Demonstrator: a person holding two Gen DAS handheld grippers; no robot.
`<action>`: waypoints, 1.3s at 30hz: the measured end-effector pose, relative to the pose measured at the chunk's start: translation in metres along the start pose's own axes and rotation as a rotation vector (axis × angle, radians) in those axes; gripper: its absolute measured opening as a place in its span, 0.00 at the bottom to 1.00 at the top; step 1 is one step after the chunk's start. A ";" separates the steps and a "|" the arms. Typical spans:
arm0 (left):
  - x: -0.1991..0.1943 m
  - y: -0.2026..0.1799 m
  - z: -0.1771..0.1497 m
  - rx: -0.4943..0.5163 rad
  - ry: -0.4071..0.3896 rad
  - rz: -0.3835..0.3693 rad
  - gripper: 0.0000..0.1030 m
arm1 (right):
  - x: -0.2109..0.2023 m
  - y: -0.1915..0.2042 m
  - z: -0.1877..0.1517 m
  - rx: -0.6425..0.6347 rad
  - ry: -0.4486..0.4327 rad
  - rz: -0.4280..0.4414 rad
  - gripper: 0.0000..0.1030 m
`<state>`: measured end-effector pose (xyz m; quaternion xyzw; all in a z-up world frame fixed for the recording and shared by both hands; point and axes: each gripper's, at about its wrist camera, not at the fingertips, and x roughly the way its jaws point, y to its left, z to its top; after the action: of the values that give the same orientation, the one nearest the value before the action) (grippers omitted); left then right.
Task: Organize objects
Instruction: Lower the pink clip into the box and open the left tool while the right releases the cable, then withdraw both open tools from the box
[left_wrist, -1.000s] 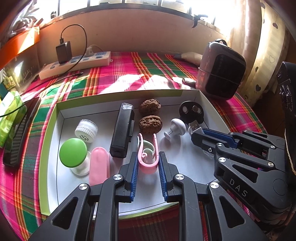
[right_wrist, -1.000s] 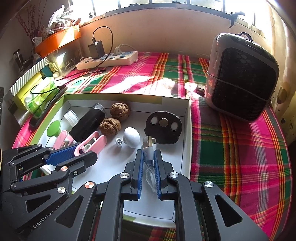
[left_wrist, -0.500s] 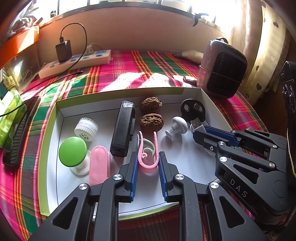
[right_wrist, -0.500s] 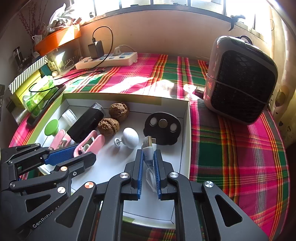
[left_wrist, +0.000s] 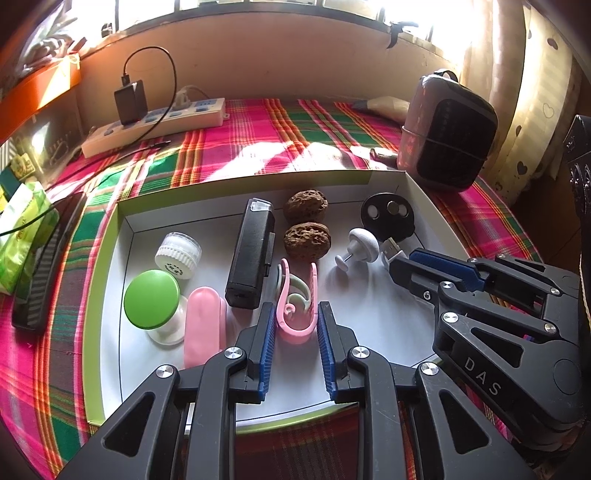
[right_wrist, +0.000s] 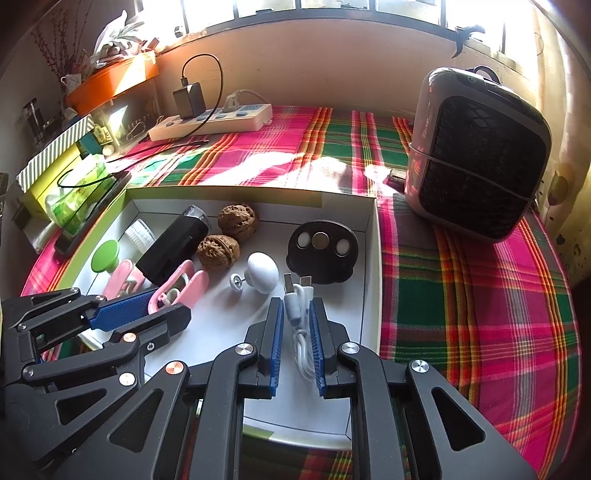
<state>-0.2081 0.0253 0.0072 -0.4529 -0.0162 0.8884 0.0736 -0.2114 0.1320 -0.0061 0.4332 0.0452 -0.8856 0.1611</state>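
A white shallow box (left_wrist: 110, 280) with a green rim lies on the plaid cloth. My left gripper (left_wrist: 294, 306) reaches into its near side. Its jaws are opening around a pink clip (left_wrist: 297, 325) that lies flat on the box floor, and the pads barely clear it. My right gripper (right_wrist: 297, 302) is opening too. A coiled white USB cable (right_wrist: 301, 317) lies between its blue pads, with a gap on the left side. Also in the box are two walnuts (left_wrist: 306, 205), a black device (left_wrist: 253, 254), a white knob (left_wrist: 364, 242) and a black disc (left_wrist: 388, 218).
A green-lidded jar (left_wrist: 151, 299), a white-capped jar (left_wrist: 177, 254) and a pink case (left_wrist: 205, 325) fill the box's left part. A dark heater (right_wrist: 476, 158) stands right of the box. A power strip (left_wrist: 155, 125) lies by the back wall, a tissue pack (left_wrist: 22, 229) at left.
Both grippers have loosened slightly: the right pads no longer squeeze the USB cable, which now lies looser between them. The left pads have eased off the pink clip. Neither hand has moved.
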 end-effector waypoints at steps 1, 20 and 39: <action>0.000 0.000 0.000 0.000 0.000 0.001 0.21 | -0.001 0.001 0.000 0.000 0.000 0.003 0.19; -0.038 0.006 -0.019 -0.019 -0.060 0.036 0.26 | -0.032 0.014 -0.018 0.010 -0.044 -0.018 0.36; -0.074 0.013 -0.064 -0.037 -0.099 0.108 0.26 | -0.070 0.037 -0.062 0.014 -0.100 -0.040 0.44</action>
<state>-0.1149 -0.0009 0.0273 -0.4100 -0.0117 0.9118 0.0165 -0.1132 0.1282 0.0126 0.3887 0.0395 -0.9095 0.1423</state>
